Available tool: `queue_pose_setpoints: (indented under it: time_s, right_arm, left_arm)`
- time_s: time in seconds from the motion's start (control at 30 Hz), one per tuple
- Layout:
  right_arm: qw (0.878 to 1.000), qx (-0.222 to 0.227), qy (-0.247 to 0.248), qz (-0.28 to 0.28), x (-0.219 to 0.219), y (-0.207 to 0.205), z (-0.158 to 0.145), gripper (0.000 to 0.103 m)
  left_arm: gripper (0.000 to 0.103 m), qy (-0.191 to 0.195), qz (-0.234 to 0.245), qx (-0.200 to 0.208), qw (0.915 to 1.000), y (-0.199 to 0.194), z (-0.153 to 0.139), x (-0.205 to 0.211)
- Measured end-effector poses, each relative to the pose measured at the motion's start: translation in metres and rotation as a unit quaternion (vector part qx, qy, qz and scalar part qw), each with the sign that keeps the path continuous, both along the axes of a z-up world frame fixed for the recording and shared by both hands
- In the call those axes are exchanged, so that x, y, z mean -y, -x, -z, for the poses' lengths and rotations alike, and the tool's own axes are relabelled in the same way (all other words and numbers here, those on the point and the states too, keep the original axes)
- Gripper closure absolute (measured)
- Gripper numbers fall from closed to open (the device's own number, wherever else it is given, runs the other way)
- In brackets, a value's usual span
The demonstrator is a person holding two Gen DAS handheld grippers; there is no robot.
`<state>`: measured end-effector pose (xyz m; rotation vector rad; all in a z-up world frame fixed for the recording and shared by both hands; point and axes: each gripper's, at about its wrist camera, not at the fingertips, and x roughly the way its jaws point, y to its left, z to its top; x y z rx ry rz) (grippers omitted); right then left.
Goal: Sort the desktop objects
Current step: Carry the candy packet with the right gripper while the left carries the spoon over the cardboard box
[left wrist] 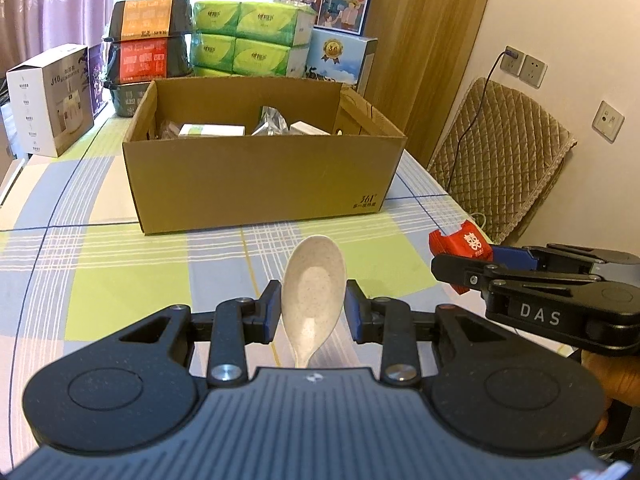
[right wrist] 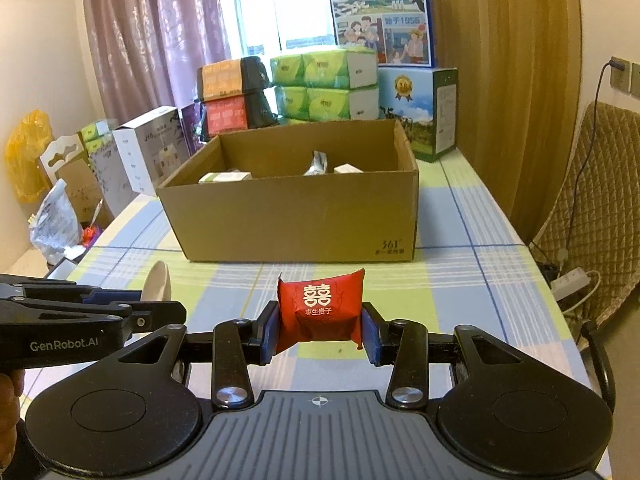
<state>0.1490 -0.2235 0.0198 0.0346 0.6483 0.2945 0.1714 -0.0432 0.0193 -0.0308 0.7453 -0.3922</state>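
A speckled white spoon (left wrist: 314, 286) sits between the blue pads of my left gripper (left wrist: 313, 308), which is shut on it, bowl pointing forward above the checked tablecloth. My right gripper (right wrist: 320, 330) is shut on a red candy packet (right wrist: 320, 306) with white characters. In the left wrist view the right gripper (left wrist: 464, 264) shows at the right with the red packet (left wrist: 460, 246) in it. In the right wrist view the left gripper (right wrist: 160, 306) enters from the left with the spoon (right wrist: 157, 282). An open cardboard box (left wrist: 256, 184) stands ahead of both, also seen as the cardboard box (right wrist: 296, 216), holding small packages.
Behind the box are green tissue packs (left wrist: 248, 38), stacked orange and red containers (left wrist: 150, 36), a white carton (left wrist: 50, 98) and milk boxes (right wrist: 420, 110). A quilted chair (left wrist: 500, 160) stands by the wall on the right. The table edge (right wrist: 536, 264) runs along the right.
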Motion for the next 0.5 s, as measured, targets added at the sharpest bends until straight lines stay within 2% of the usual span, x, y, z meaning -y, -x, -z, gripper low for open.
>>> queue_pose_setpoints:
  time_s: [0.5]
  right_arm:
    - [1.000, 0.002, 0.008, 0.005, 0.005, -0.001, -0.006, 0.064]
  left_arm:
    - [0.075, 0.007, -0.004, 0.008, 0.9999, -0.002, -0.015, 0.002]
